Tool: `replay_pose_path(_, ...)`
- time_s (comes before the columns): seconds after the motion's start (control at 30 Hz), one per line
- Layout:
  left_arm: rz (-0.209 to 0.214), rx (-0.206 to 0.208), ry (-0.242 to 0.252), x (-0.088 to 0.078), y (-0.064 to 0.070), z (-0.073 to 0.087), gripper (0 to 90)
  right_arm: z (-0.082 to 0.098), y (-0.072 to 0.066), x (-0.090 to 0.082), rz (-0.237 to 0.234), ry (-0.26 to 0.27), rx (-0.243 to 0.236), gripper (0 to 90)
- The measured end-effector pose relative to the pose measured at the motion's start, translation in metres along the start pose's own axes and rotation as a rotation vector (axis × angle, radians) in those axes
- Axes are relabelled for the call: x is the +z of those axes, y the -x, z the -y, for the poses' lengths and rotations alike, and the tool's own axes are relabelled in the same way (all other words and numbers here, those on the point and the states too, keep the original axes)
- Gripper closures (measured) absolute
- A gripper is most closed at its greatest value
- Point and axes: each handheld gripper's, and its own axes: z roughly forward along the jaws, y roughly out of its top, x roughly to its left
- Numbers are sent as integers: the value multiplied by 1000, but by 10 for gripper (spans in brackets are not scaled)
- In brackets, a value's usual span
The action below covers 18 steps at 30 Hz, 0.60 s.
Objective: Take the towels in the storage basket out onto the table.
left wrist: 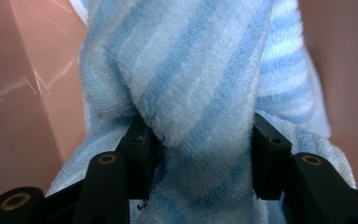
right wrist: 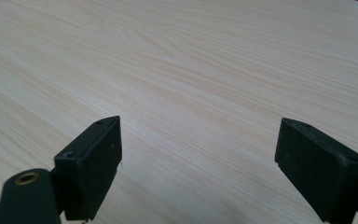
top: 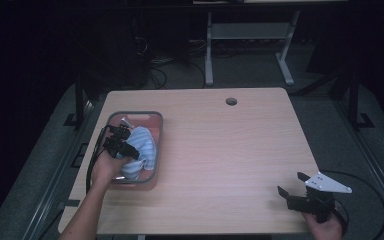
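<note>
Towel (top: 142, 147) lies lengthwise along the basket (top: 157, 131), bunched between left tongs (left wrist: 198, 140).

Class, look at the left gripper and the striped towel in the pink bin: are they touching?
Touching. In the left gripper view, both fingers of the left gripper press into a bunched fold of the towel, which fills the space between them.

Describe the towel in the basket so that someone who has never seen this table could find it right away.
On the wooden table, look at its left edge for the pink basket. Bunched inside lies the towel: fluffy, with light-blue and white stripes, the only soft thing there.
</note>
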Motion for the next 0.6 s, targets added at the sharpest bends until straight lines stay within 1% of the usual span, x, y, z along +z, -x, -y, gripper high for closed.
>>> replay_pose_path(0.03,-3,8,-12,2,1,0,505,0,0,0,0,2,3,143)
replay_pose_path(0.07,4,6,-27,4,1,-1,505,0,0,0,0,2,3,143)
replay_pose_path(0.1,0,11,-36,5,2,-1,530,0,1,-1,1,3,4,143)
replay_pose_path(0.13,-7,18,-39,6,3,-1,549,1,2,-1,0,5,2,143)
replay_pose_path(0.17,-6,19,-44,7,4,-2,586,1,2,0,-3,3,2,143)
replay_pose_path(0.2,-9,26,-46,7,4,-2,586,1,2,0,-3,3,2,143)
replay_pose_path(0.23,-6,31,-52,8,4,-3,615,1,1,0,-5,2,0,143)
replay_pose_path(0.33,-2,28,-54,8,3,-3,642,0,1,0,-7,1,-1,143)
replay_pose_path(0.37,-1,29,-52,8,3,-3,663,0,0,0,-5,0,-1,143)
replay_pose_path(0.5,6,26,-38,6,4,-2,696,0,1,0,-5,2,-1,143)
replay_pose_path(0.53,25,11,-19,3,2,0,702,0,1,0,-4,2,2,143)
replay_pose_path(0.6,39,-1,6,-2,0,3,710,1,2,-1,-1,5,3,143)
